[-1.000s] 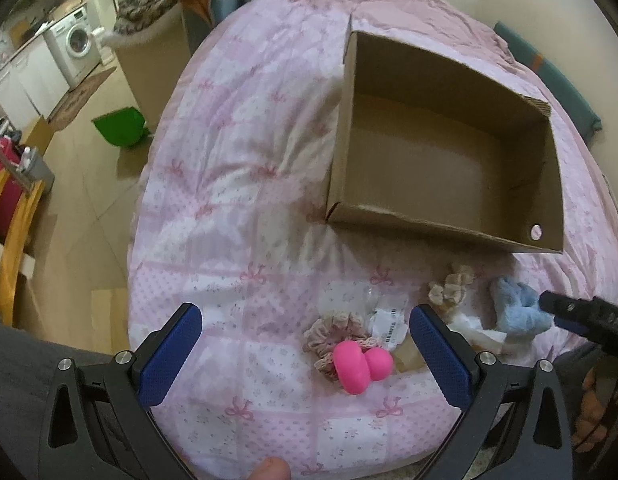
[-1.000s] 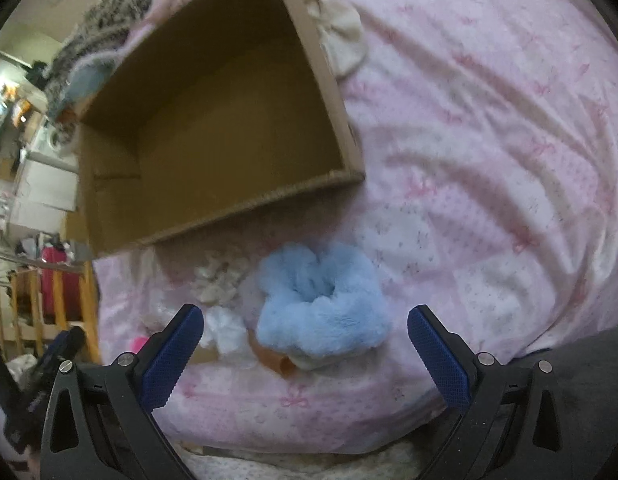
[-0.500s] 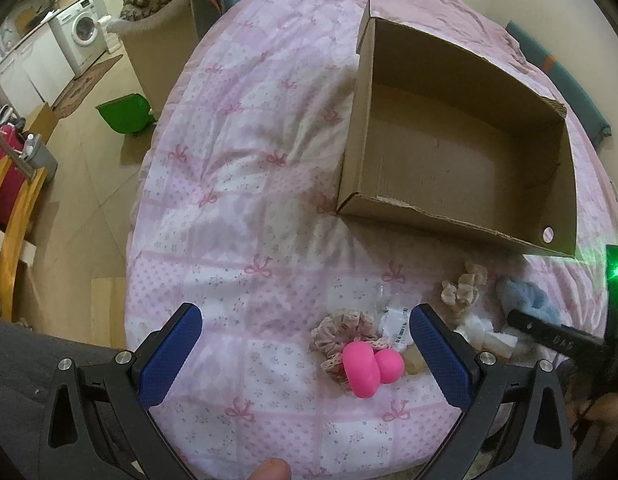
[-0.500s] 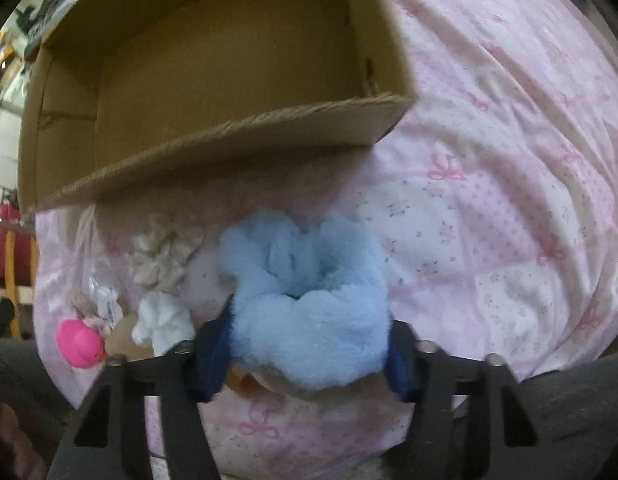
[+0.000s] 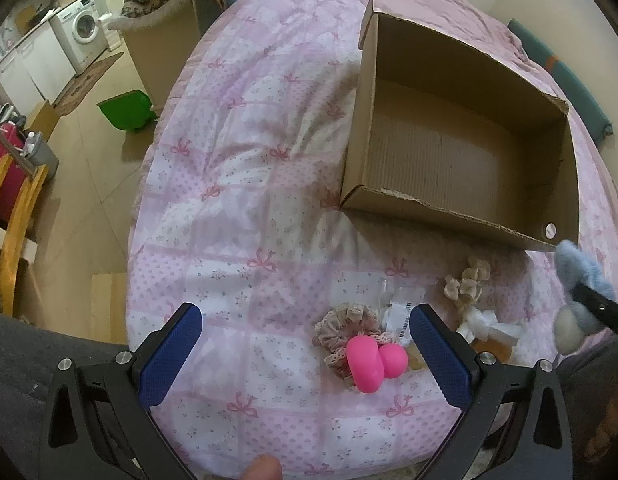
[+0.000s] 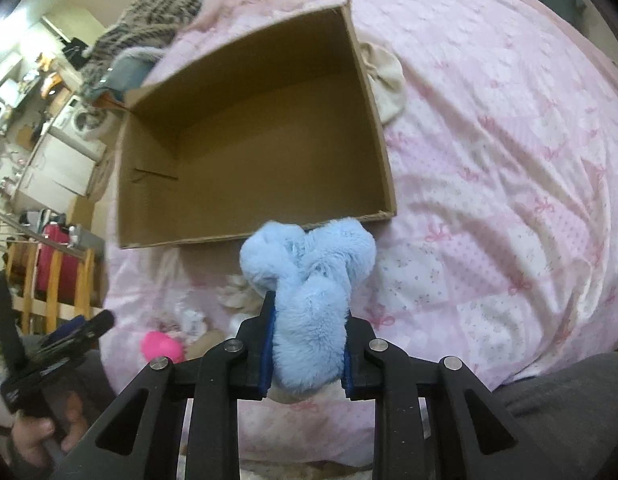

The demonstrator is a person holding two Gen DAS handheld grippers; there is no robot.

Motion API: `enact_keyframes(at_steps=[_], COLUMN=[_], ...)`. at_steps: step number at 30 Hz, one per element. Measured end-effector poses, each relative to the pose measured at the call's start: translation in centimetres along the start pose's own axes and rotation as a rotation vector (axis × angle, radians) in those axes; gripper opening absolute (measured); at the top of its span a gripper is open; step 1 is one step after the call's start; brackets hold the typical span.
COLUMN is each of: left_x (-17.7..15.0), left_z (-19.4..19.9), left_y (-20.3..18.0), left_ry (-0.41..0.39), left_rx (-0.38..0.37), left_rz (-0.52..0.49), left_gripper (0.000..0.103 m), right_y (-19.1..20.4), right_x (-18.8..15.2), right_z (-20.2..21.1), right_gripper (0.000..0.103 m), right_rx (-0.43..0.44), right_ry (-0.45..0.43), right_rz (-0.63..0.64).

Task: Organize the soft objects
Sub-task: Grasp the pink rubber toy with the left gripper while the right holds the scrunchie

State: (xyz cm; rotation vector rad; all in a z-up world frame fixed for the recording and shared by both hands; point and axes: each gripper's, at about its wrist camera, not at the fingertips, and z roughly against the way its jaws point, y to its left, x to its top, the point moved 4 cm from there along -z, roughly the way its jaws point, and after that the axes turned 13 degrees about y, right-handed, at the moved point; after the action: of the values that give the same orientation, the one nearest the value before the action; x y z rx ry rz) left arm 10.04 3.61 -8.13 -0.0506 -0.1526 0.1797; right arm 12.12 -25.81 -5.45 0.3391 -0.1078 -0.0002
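Observation:
My right gripper (image 6: 307,344) is shut on a fluffy blue scrunchie (image 6: 309,276) and holds it lifted just in front of the open cardboard box (image 6: 245,236); the scrunchie also shows at the right edge of the left wrist view (image 5: 581,276). My left gripper (image 5: 305,352) is open and empty above the pink bedspread (image 5: 237,200). Near its right finger lie a pink soft toy (image 5: 373,358), a pink lace scrunchie (image 5: 345,328), a beige scrunchie (image 5: 467,284), a white one (image 5: 479,320) and a plastic packet (image 5: 401,312). The box (image 5: 461,216) is empty.
The bed edge drops to a floor with a green bin (image 5: 127,110), a wooden chair (image 5: 13,216) and a washing machine (image 5: 83,28) on the left. A cream cloth (image 6: 385,76) lies behind the box. Blankets (image 6: 149,28) are piled at the far end.
My right gripper closed on the blue scrunchie and lifted it off the bed toward the box. My left gripper stayed open and shifted slightly.

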Motion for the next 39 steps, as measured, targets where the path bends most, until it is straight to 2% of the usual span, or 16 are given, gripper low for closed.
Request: enact_keyframes(at_steps=[10, 17, 20, 22, 24, 29, 32, 34, 36, 37, 39], left_x=[-0.3, -0.4, -0.4, -0.5, -0.8, -1.7, -2.1, -2.3, -2.4, -2.5, -2.6], left_z=[-0.1, -0.1, -0.3, -0.9, -1.5, -3.8, -5.1, -5.5, -5.4, -5.3, -5.0], left_y=[0.1, -0.1, -0.2, -0.1, -0.5, -2.3, -3.5, -4.1, -4.5, -4.6, -4.5], left_ry=[0.002, 0.037, 0.057, 0.094, 0.130, 0.234, 0.277, 0.283, 0.267, 0.258, 0.255], left_rx=[0.035, 0.005, -0.010, -0.033, -0.054, -0.101, -0.099, -0.091, -0.072, -0.068, -0.054], left_rz=[-0.008, -0.003, 0.011, 0.030, 0.037, 0.034, 0.017, -0.002, -0.019, -0.024, -0.030], left_gripper=[0.103, 0.102, 0.094, 0.081, 0.075, 0.068, 0.053, 0.039, 0.037, 0.022, 0.020], right_y=[2.5, 2.3, 2.1, 2.1, 2.1, 2.2, 2.0, 1.9, 1.9, 1.8, 1.9], right_x=[-1.3, -1.8, -1.7, -1.7, -1.7, -1.5, -1.5, -1.6, -1.6, -1.7, -1.8], right_z=[3.4, 1.7, 1.3, 1.0, 0.7, 0.5, 0.3, 0.3, 0.3, 0.3, 0.2], right_gripper=[0.027, 0.027, 0.027, 0.027, 0.027, 0.027, 0.028, 0.028, 0.028, 0.028, 0.028], right_rx=[0.107, 0.137, 0.159, 0.176, 0.180, 0.197, 0.208, 0.213, 0.217, 0.217, 0.216], right_ry=[-0.103, -0.093, -0.095, -0.095, -0.091, -0.086, -0.085, -0.086, -0.087, -0.086, -0.084], right_rz=[0.085, 0.088, 0.075, 0.064, 0.064, 0.067, 0.054, 0.049, 0.048, 0.049, 0.052])
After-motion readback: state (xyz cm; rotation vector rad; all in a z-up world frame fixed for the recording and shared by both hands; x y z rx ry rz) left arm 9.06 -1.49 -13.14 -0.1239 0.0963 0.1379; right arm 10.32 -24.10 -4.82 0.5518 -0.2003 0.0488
